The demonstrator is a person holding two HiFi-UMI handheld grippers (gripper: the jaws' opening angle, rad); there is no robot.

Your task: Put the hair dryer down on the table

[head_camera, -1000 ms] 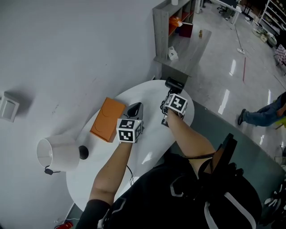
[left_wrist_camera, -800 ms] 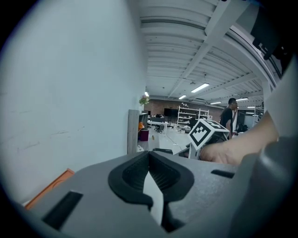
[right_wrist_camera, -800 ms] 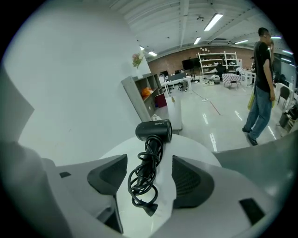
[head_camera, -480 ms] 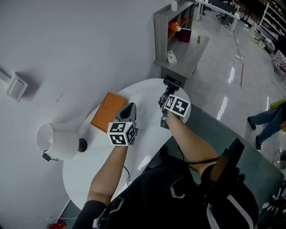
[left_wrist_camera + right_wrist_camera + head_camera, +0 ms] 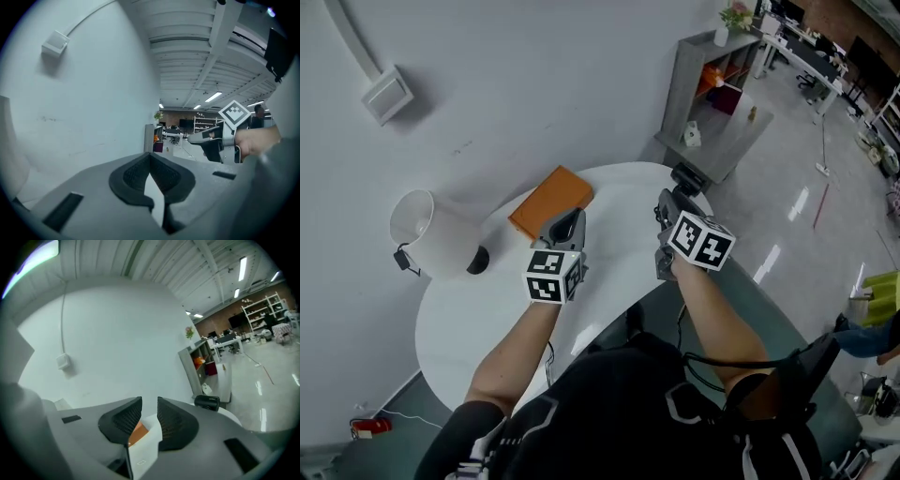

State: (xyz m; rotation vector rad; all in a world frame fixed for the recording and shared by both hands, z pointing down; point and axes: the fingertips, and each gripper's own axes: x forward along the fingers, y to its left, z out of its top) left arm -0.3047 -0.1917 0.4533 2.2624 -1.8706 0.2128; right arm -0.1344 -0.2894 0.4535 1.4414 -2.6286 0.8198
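Observation:
The black hair dryer [image 5: 688, 177] lies on the round white table [image 5: 609, 281] at its far right edge; the right gripper view shows the hair dryer [image 5: 206, 402] just ahead to the right. My right gripper [image 5: 667, 200] hovers short of it and holds nothing. Its jaws [image 5: 149, 402] have just been closing and still stand a narrow gap apart, with nothing between them. My left gripper [image 5: 571, 218] is raised over the table's middle, its jaws [image 5: 150, 156] meeting at the tips and empty. In the left gripper view the right gripper [image 5: 220, 140] shows at the right.
An orange box [image 5: 551, 201] lies at the table's far side near the wall. A lamp with a white shade [image 5: 422, 230] and a black base [image 5: 476, 260] stands at the left. A grey shelf unit [image 5: 712, 103] stands beyond the table.
Both grippers have risen off the table. The right gripper has lifted away from the hair dryer, tilted up toward level, and its jaws have narrowed. The hair dryer stays on the table.

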